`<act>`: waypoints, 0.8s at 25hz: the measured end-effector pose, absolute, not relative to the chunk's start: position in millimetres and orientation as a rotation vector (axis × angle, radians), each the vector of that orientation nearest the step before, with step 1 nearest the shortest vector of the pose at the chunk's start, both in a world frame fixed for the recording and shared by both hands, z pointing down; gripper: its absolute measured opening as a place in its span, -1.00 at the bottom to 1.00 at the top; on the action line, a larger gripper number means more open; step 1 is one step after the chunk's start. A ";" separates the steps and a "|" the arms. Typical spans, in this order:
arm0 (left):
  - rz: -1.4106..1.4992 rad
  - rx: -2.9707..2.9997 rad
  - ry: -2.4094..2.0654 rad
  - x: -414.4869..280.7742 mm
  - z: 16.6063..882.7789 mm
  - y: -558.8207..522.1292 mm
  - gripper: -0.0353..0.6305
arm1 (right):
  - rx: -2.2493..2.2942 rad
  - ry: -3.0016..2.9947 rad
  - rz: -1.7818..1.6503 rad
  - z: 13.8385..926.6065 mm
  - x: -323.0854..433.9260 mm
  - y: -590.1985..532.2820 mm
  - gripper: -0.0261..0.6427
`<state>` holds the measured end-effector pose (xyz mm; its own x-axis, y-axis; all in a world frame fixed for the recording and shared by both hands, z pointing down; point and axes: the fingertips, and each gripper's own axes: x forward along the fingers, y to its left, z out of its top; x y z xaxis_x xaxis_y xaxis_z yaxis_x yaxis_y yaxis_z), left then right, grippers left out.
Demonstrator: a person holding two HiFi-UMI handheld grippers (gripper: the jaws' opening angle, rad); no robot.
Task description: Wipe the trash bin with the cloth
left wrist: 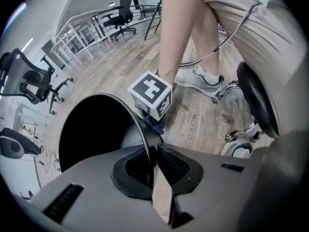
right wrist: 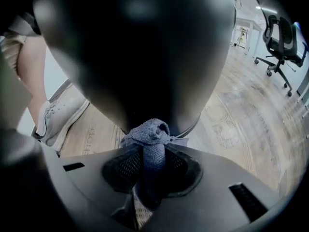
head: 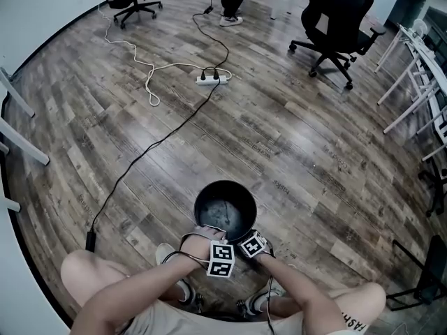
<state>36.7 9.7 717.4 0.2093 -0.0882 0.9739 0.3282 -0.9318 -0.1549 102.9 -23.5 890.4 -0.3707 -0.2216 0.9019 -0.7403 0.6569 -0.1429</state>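
Since wiping would shove it about, the L gripper (left wrist: 153,151) is clamped on the thin rim of the trash bin (head: 237,185), prob. to steady it on the floor (head: 293,138) just in front of the seated person. The R gripper (right wrist: 153,153) pinches the bunched cloth (right wrist: 149,132), wad apparently against the bin's outer wall low down, ready to rub.

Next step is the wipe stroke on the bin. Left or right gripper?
Right. The right gripper holds the cloth in its jaws, bunched close against the outer wall of the bin. The left gripper has no cloth; its jaws clamp the bin's rim, likely steadying it.
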 end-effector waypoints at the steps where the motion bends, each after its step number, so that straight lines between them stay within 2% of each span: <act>1: -1.770 -2.161 -0.205 38.5 717.5 9.2 -0.79 | 0.767 -1.907 0.686 894.3 103.9 -23.6 -0.67; 7: -1.743 -2.216 -0.223 42.1 713.8 10.1 -0.77 | 0.844 -1.885 0.784 878.7 112.5 -24.7 -0.67; 13: -1.701 -2.173 -0.311 30.0 700.9 1.4 -0.49 | 0.840 -1.893 0.799 805.6 117.4 -30.2 -0.67; 20: -1.770 -2.071 -0.397 -1.1 719.2 2.0 -0.44 | 0.738 -1.971 0.805 715.2 104.3 0.2 -0.67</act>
